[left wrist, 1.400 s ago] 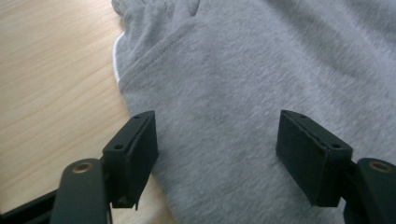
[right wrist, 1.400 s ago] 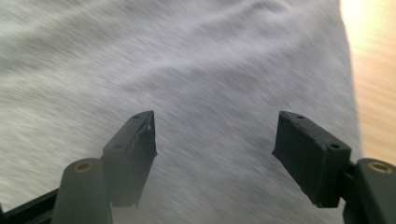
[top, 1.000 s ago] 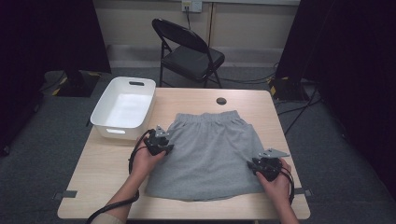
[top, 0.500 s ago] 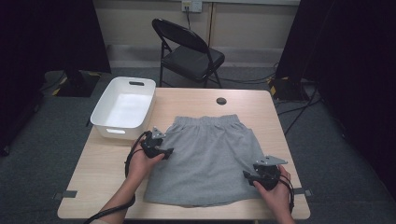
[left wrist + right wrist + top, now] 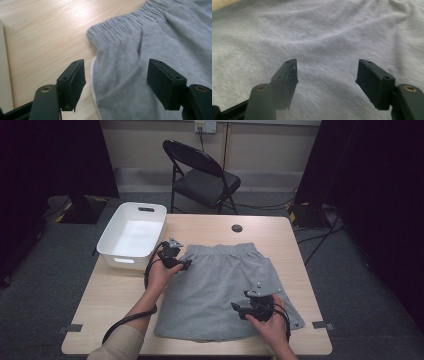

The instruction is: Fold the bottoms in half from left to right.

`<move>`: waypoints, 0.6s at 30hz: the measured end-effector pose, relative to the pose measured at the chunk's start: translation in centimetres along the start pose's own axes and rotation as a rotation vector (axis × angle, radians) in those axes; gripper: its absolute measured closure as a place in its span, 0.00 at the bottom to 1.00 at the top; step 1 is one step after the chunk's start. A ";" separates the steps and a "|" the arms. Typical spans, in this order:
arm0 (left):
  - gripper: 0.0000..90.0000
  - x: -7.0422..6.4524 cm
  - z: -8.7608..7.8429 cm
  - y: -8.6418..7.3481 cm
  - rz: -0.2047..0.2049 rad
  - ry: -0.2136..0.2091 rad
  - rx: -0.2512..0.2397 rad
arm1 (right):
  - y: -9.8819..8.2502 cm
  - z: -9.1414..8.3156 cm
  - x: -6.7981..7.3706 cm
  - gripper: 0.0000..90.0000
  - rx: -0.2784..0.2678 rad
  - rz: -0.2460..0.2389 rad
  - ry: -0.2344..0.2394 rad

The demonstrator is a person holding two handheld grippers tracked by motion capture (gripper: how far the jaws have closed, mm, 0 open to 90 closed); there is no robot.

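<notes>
Grey shorts point(image 5: 220, 290) lie flat mid-table, long axis running away from the person, waistband at the far end, hems at the near edge. Left gripper point(image 5: 184, 266) sits at the waistband's left corner, right gripper point(image 5: 239, 309) over the lower right leg; both jaws have just been opening, released, nothing pinched. Light wooden table point(image 5: 115, 300), white bin point(image 5: 132, 235) far left, folding chair point(image 5: 202, 175) behind, bare tabletop on both sides

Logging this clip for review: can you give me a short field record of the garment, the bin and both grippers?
garment: grey knit shorts with elastic waistband, spread flat on the light wooden table
bin: white plastic tub, at table's far left corner
left gripper: open, just been opening, over shorts' waistband corner
right gripper: open, just been opening, over shorts' fabric, nothing gripped
</notes>
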State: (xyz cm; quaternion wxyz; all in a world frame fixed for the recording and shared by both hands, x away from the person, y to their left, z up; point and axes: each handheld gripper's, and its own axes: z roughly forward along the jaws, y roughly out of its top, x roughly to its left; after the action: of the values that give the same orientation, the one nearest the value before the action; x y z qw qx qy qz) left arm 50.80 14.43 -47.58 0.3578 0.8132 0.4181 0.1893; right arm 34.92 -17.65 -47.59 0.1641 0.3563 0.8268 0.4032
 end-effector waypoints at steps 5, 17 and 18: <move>0.36 0.4 1.2 0.7 -0.013 0.007 -0.023 | 0.1 0.5 0.7 0.36 0.002 -0.026 0.020; 0.39 0.8 3.0 1.8 -0.012 0.081 -0.008 | -0.2 0.5 0.4 0.35 0.002 -0.013 0.025; 0.40 0.8 3.1 1.9 -0.015 0.084 -0.020 | -0.3 0.5 0.4 0.35 0.001 -0.012 0.027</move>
State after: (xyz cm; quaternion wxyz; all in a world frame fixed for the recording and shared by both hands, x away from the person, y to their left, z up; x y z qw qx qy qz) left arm 54.17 12.99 -48.20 0.3496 0.7977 0.4370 0.2249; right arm 34.84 -17.20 -48.12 0.1550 0.3459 0.8313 0.4064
